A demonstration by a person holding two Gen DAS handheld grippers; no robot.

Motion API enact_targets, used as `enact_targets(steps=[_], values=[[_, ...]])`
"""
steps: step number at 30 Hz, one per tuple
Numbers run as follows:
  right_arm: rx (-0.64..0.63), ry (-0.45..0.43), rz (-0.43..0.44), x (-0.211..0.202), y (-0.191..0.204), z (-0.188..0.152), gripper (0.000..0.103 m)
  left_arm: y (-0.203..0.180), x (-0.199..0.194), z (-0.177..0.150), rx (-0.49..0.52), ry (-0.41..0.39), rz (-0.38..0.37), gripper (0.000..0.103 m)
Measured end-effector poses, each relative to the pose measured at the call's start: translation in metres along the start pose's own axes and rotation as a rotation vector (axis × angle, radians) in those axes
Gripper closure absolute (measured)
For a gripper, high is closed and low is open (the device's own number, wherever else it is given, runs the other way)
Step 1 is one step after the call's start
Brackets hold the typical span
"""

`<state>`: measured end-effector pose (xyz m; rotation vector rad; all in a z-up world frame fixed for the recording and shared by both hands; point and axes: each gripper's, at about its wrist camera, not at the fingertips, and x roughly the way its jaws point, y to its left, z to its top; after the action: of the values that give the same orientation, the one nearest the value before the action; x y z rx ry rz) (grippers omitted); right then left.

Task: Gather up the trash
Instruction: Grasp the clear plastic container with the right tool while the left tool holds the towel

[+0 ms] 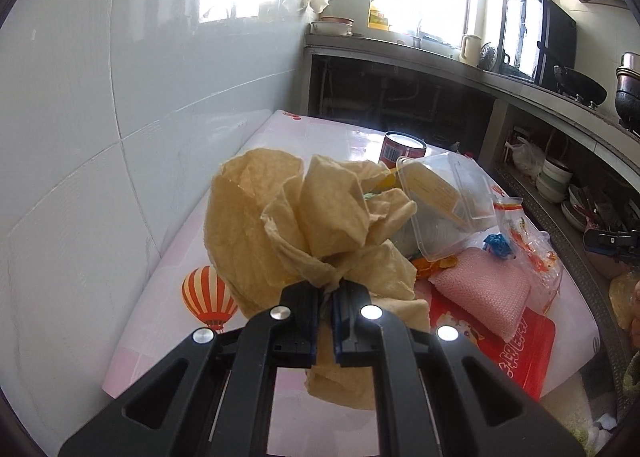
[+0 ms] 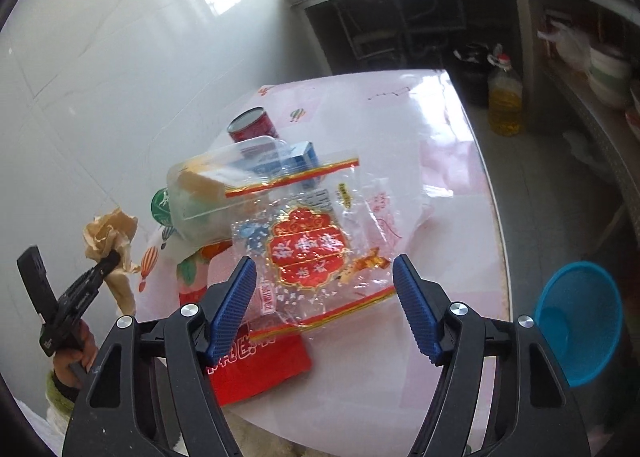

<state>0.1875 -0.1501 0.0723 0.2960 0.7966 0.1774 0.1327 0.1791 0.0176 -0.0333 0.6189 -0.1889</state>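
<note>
**Inspector:** Containers first. What holds what?

**Assistant:** Clear plastic tub (image 2: 208, 185) lies tipped on the table (image 2: 420, 161), yellowish contents inside. Red can (image 2: 253, 125) stands behind it, barcode visible, brand unreadable. Blue basket (image 2: 576, 321) sits past the table's right edge; I cannot tell its contents.

**Inspector:** Writing?

**Assistant:** Clear printed bag (image 2: 320, 253) carries a red-and-gold panel, characters too blurred.

**Inspector:** Grippers?

**Assistant:** Left gripper (image 1: 326, 293) pinches crumpled tan paper (image 1: 280, 213), clamped tight, above the table. Right gripper (image 2: 324, 297) stands wide, pads apart over the bag, gripping nothing.
</note>
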Motion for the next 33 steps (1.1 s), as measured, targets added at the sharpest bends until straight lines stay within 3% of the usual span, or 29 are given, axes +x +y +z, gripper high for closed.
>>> enact_targets(steps=[7, 11, 16, 18, 22, 30, 33], values=[[-0.284, -0.044, -0.006, 0.008, 0.059, 0.025, 0.028, 0.004, -0.001, -0.011, -0.042, 0.009, -0.020, 0.098], [-0.329, -0.032, 0.060, 0.018, 0.079, 0.053, 0.022, 0.007, -0.002, -0.014, -0.059, 0.004, -0.029, 0.098], [-0.487, -0.018, 0.078, 0.042, 0.113, 0.069, 0.014, 0.009, -0.006, -0.017, -0.060, -0.013, -0.020, 0.098], [-0.604, 0.003, 0.078, 0.054, 0.128, 0.066, 0.008, 0.009, -0.006, -0.018, -0.062, -0.012, -0.022, 0.098], [-0.923, 0.039, -0.025, 0.083, 0.155, 0.039, 0.008, 0.013, -0.006, -0.020, -0.072, -0.005, -0.021, 0.098], [-1.327, 0.062, -0.107, 0.124, 0.165, 0.016, 0.008, 0.017, 0.001, -0.021, -0.080, 0.012, -0.029, 0.098], [-1.419, 0.087, -0.113, 0.131, 0.163, 0.019, 0.008, 0.014, 0.004, -0.020, -0.063, 0.018, -0.035, 0.098]])
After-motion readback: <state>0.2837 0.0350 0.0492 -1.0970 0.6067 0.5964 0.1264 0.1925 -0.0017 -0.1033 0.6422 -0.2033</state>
